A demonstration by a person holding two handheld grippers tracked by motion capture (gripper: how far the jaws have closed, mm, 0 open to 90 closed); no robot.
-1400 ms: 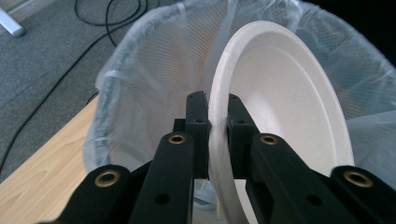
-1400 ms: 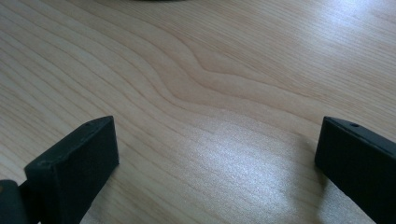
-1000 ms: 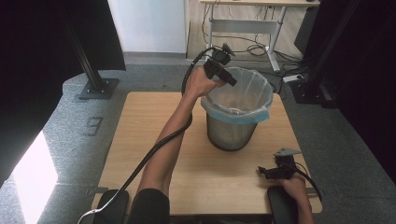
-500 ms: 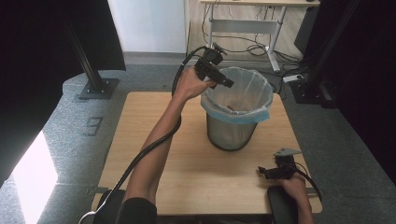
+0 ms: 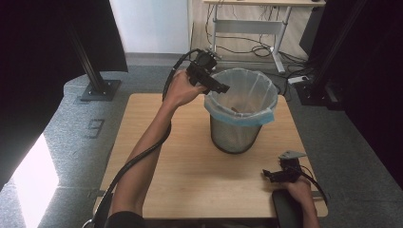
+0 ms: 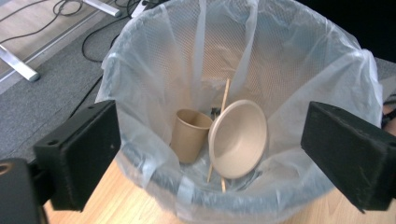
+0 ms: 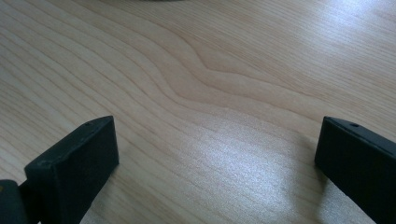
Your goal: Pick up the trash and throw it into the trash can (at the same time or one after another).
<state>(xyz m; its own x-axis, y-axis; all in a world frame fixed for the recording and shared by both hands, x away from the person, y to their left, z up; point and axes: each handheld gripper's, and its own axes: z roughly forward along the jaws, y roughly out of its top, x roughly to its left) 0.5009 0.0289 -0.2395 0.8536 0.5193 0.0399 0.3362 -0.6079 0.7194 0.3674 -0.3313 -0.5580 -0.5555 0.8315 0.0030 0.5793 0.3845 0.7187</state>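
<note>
Wooden table (image 5: pixel 190 175) fills the middle of the room, standing on grey carpet, with a light-topped desk (image 5: pixel 266 4) and loose cables on the floor at the far wall. On the far half of the table stands a wire-mesh wastebasket (image 5: pixel 236 137) lined with a clear plastic bag (image 5: pixel 223 116) whose edge folds out over the rim. My left arm reaches forward, and my left gripper (image 5: pixel 219 89) hangs in the air at the near-left edge of the basket's rim, pointing across the opening. Its jaws have just been opening and now stand wide apart with nothing between them; in the left gripper view they frame the mouth of the basket. Down inside the liner I see a brown paper cup (image 6: pixel 190 134) standing roughly upright, a pale paper bowl (image 6: pixel 238 138) tipped on its edge just beside it and seeming to lean against it, and a thin wooden stick (image 6: pixel 223 112) running steeply behind the bowl, its lower end poking out below the bowl's rim. My right gripper (image 5: pixel 270 175) lies low at the near-right corner of the table, well apart from the basket, its jaws spread wide over bare wood grain and holding nothing.
</note>
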